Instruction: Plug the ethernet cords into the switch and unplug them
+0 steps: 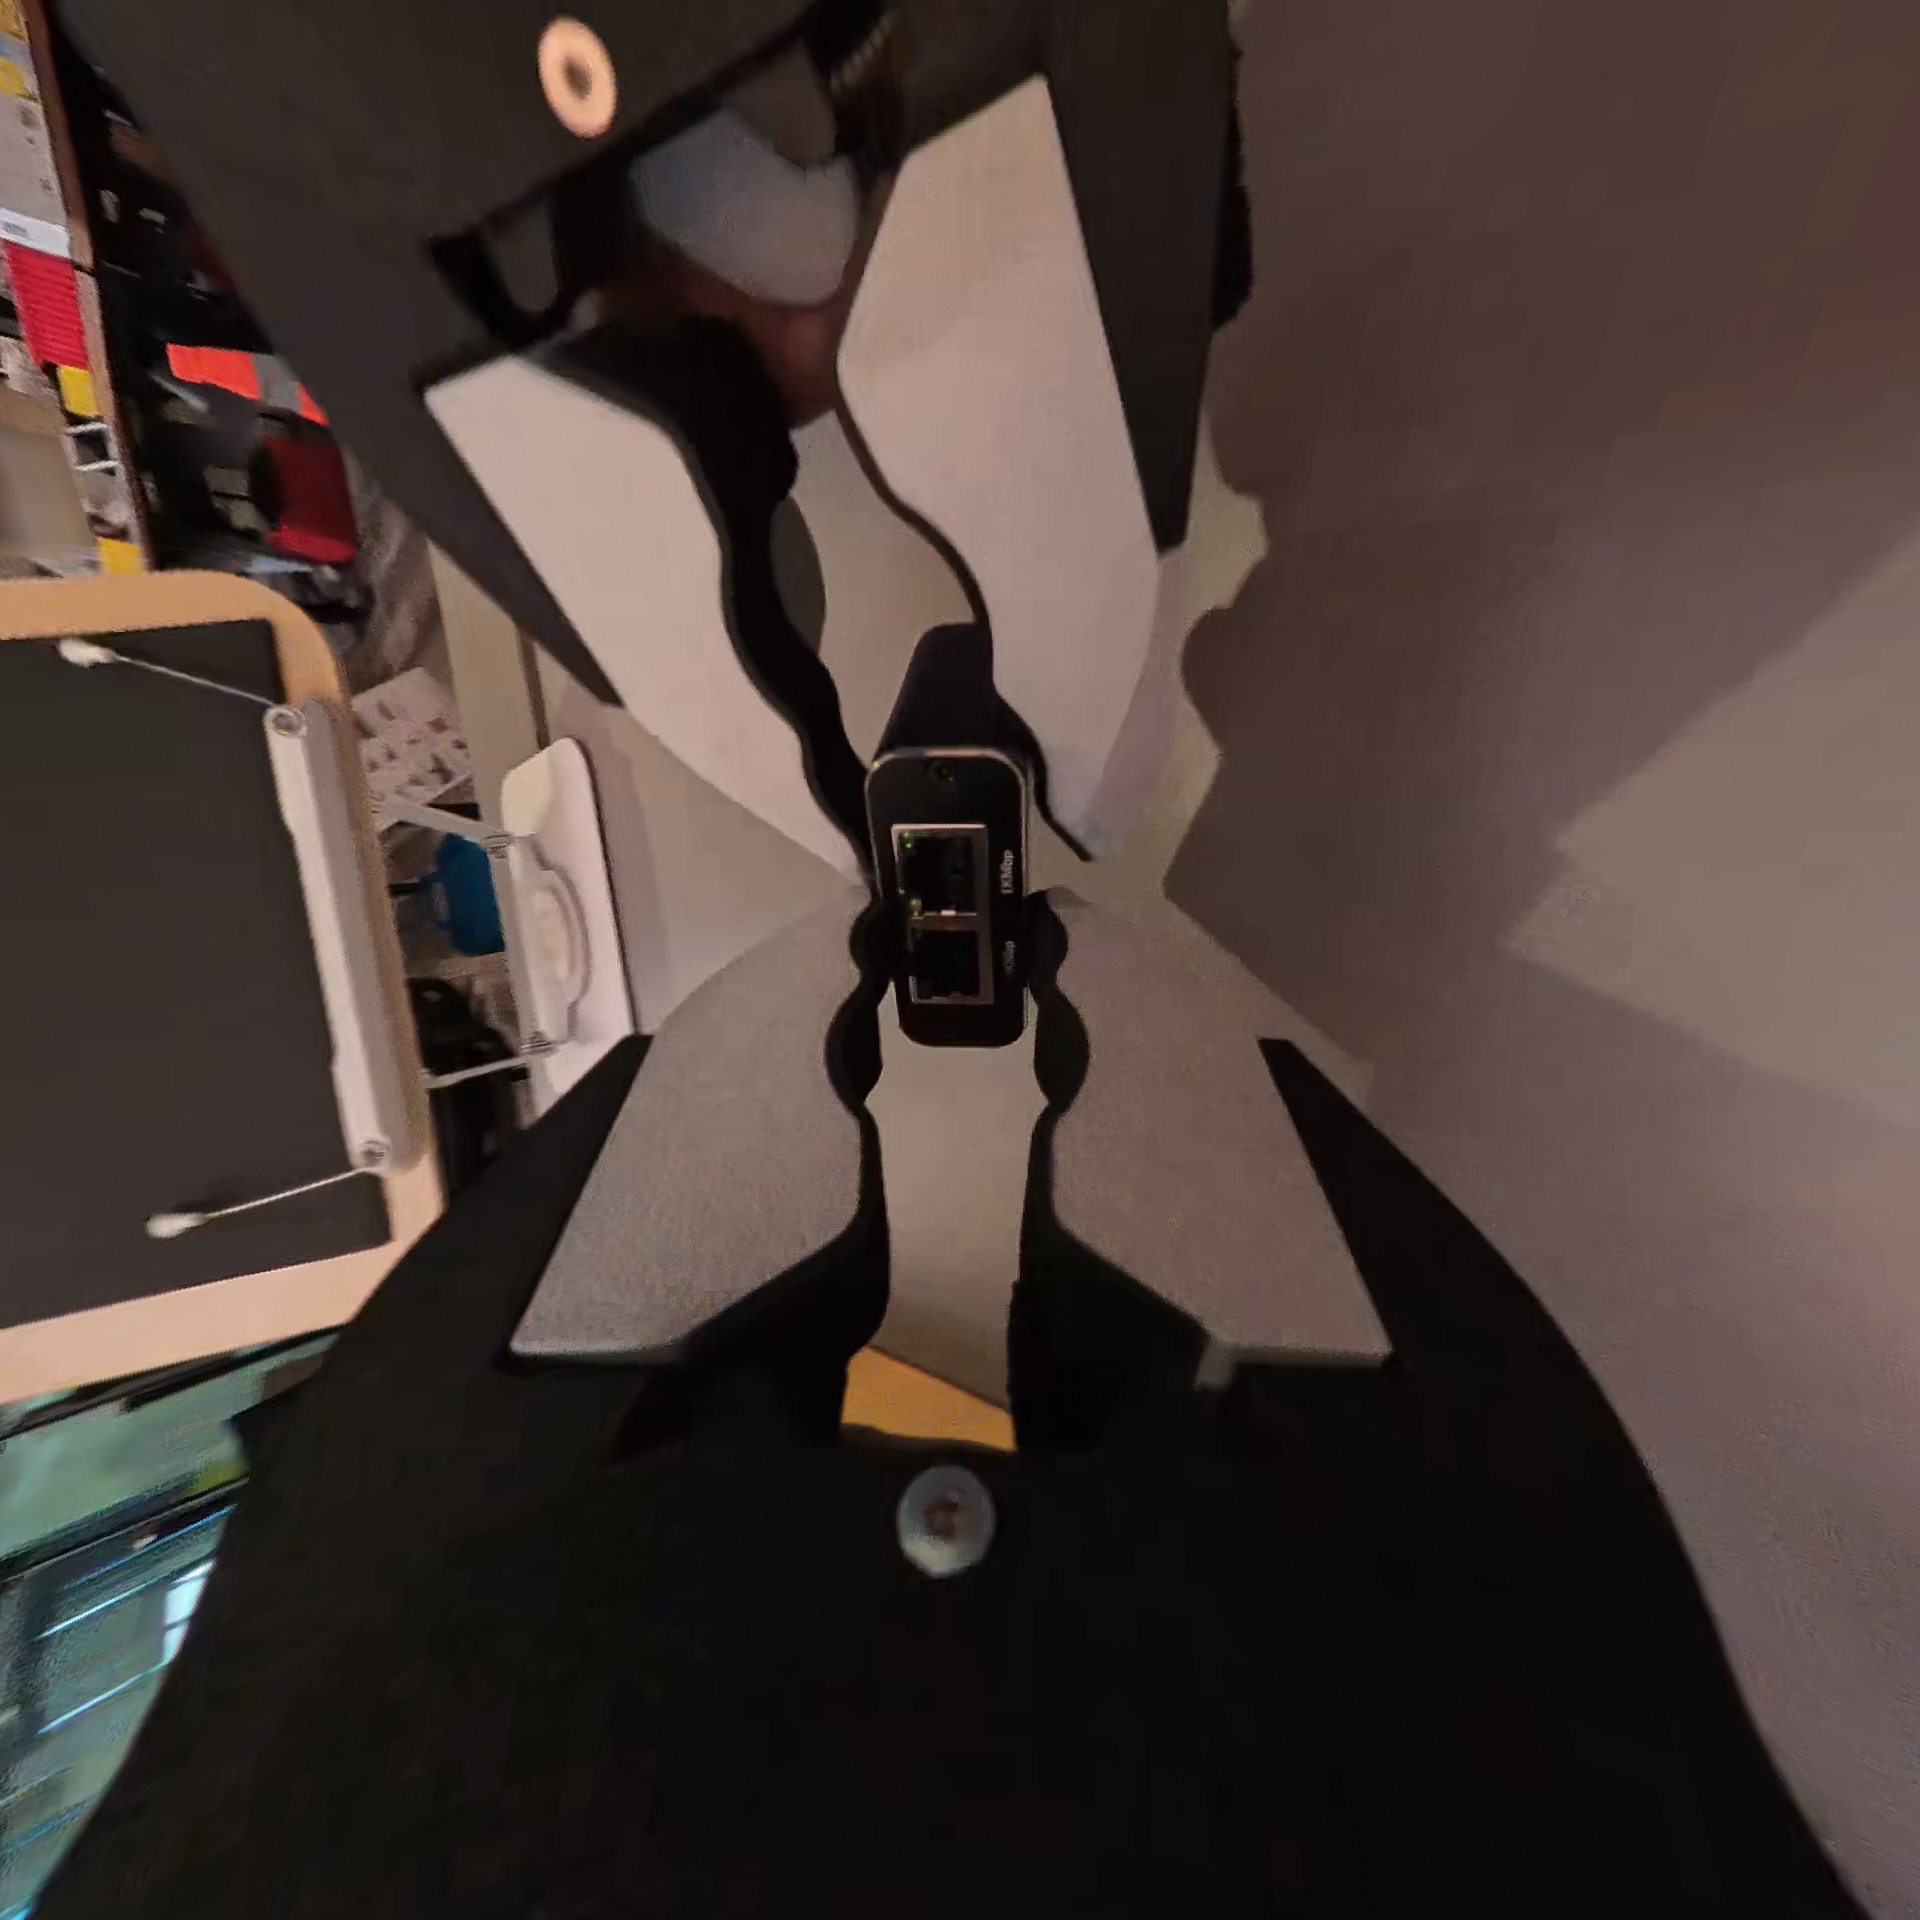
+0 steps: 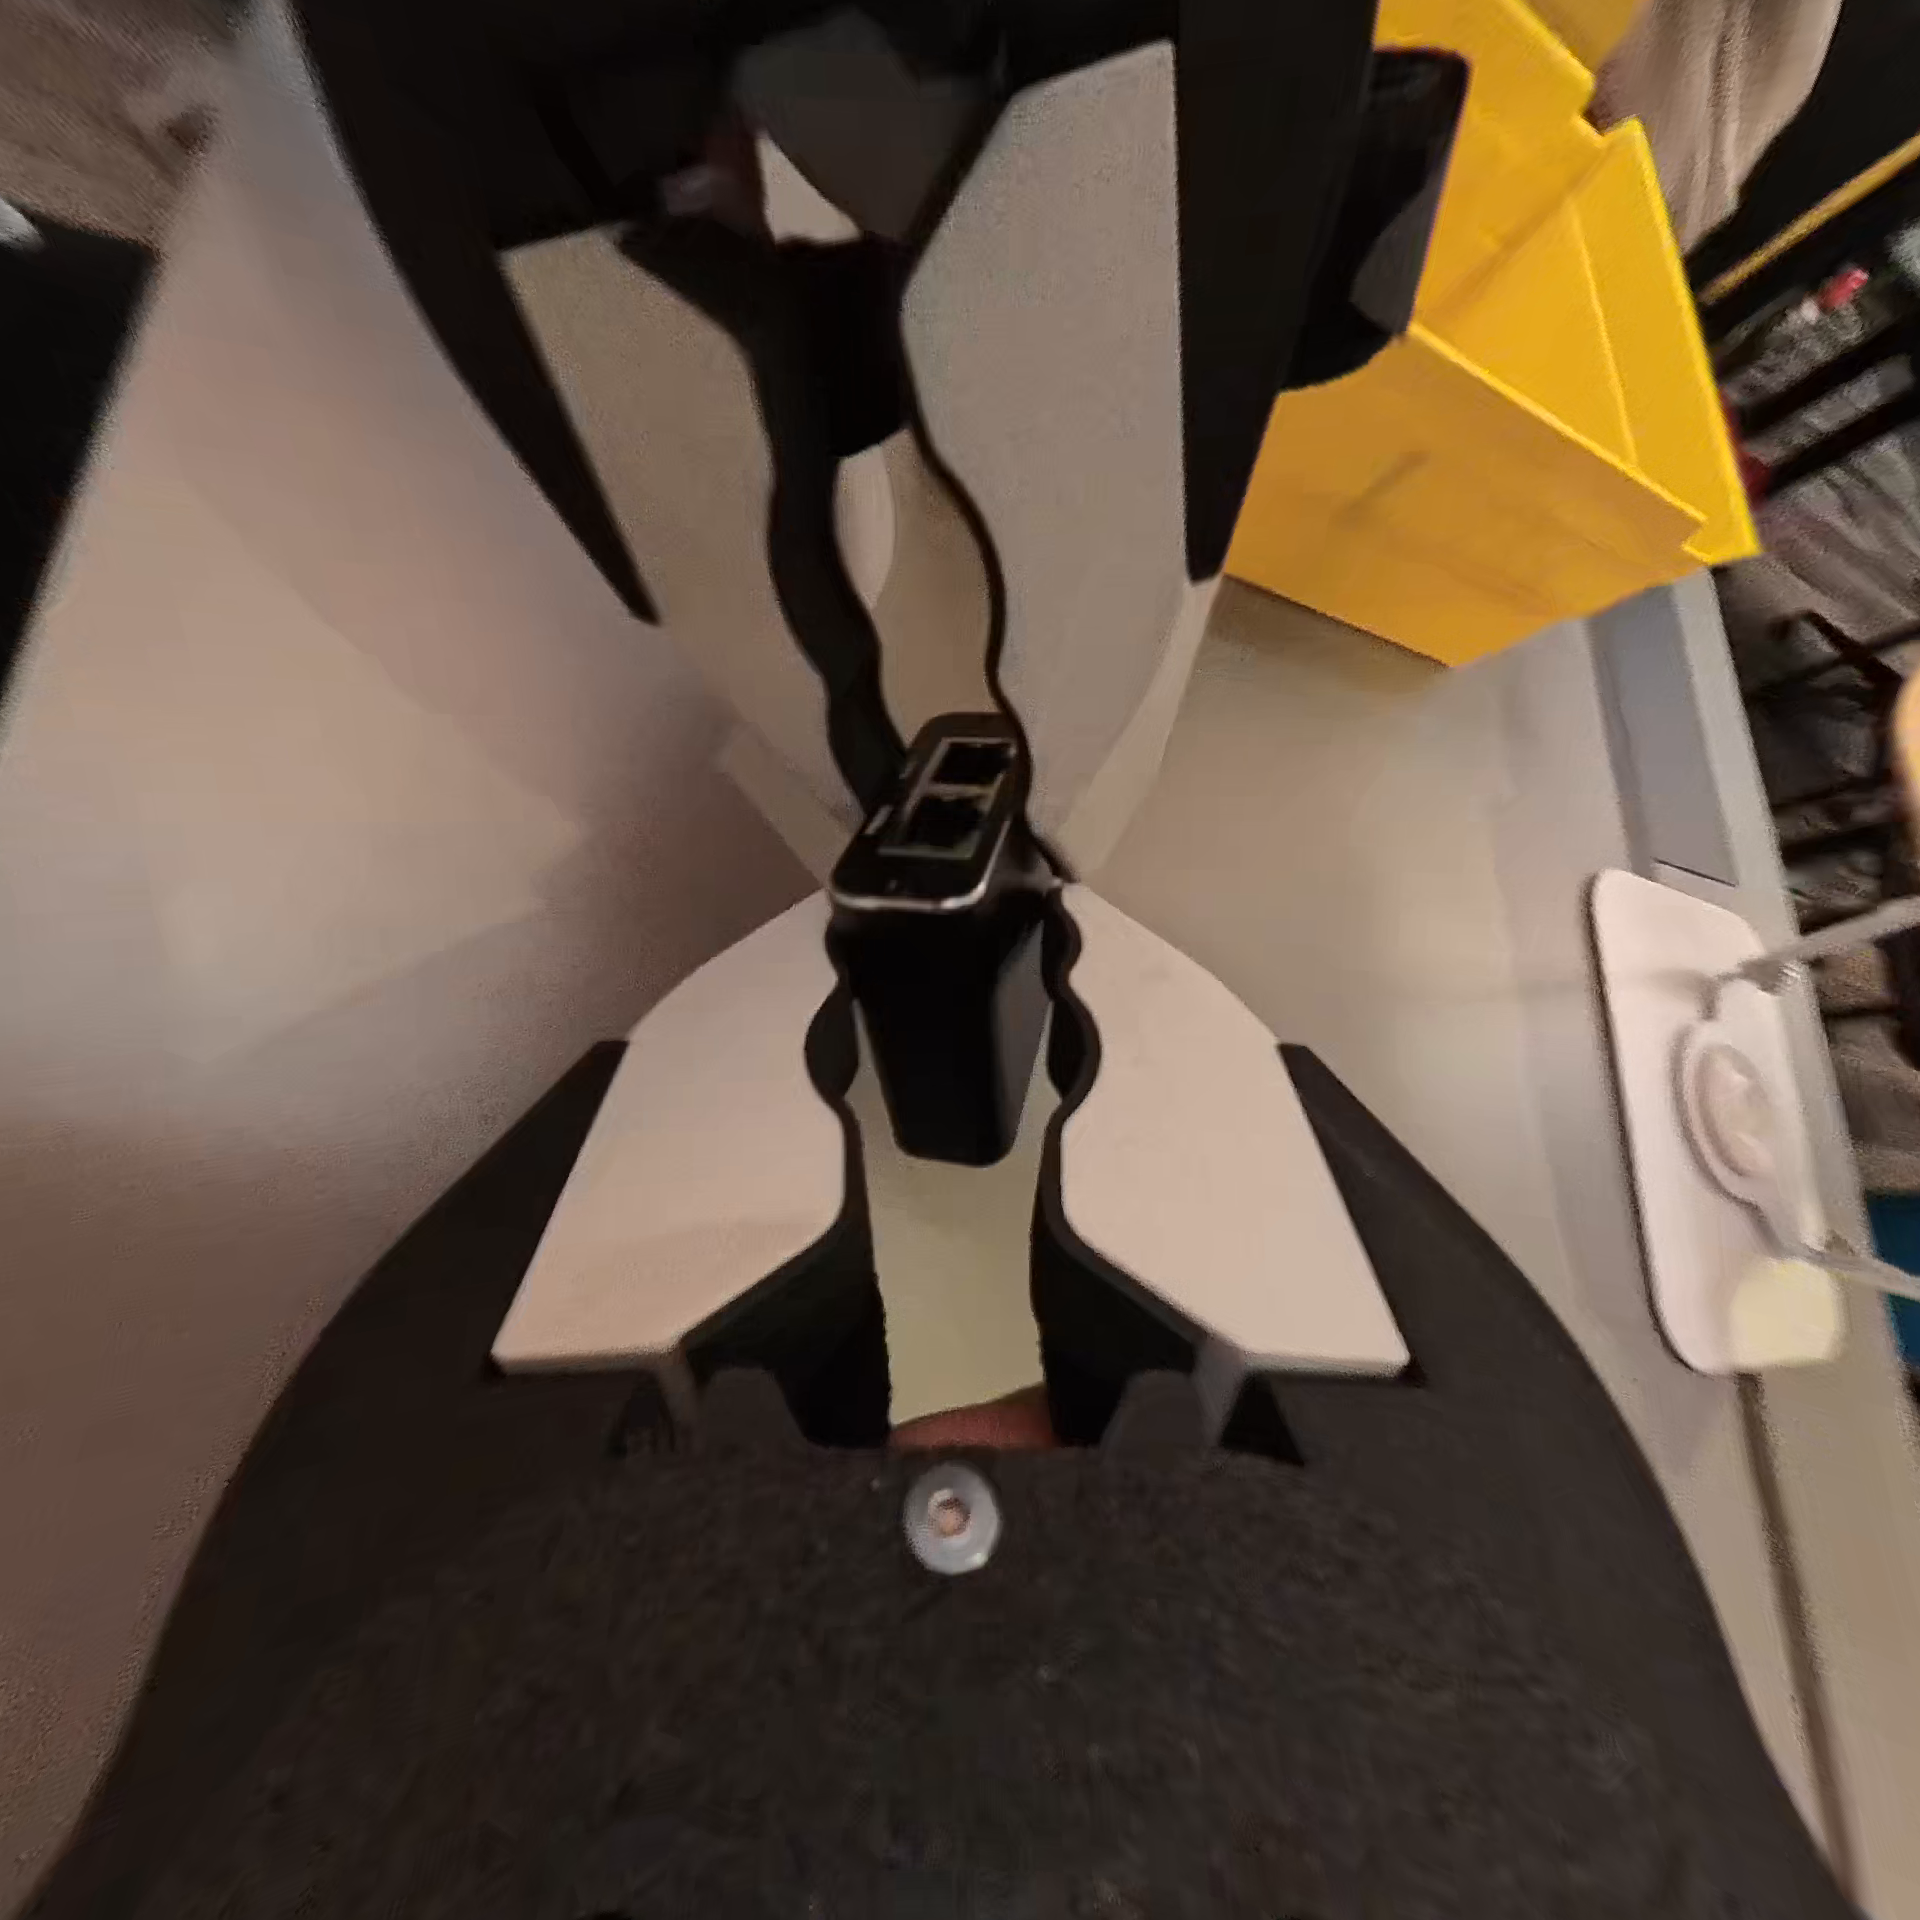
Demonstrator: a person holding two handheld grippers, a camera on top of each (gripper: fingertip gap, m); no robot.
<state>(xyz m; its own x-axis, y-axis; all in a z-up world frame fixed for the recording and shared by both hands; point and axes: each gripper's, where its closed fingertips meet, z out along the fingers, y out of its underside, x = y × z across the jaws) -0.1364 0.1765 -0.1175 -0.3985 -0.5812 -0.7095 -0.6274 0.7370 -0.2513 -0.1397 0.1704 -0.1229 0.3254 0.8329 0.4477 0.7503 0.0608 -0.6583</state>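
Left wrist view shows the left gripper [image 1: 954, 971] with its jaws pinching the near end of a small black switch [image 1: 951, 904], one black finger on each side of the housing. The port face looks straight back at the camera: two ethernet ports stacked one above the other, both without a plug. From the far side the right gripper [image 1: 935, 769] reaches in and its jaws clamp the far part of the same switch, so the two grippers meet tip to tip around it.

In the right wrist view the switch [image 2: 940, 935] sits between the right gripper's [image 2: 951, 966] fingers, the black body running back toward the camera and the port face turned up and away. The left gripper [image 2: 935, 748] comes in from the far side.

Under both lies a pale bench [image 2: 312, 727]. A yellow bin [image 2: 1455, 488] stands at the far right in the right wrist view, with a white plate with a round fitting [image 2: 1704, 1122] on the right edge. At the left of the left wrist view is a dark panel in a light wooden frame [image 1: 156, 935].

No ethernet cord can be made out in either view.
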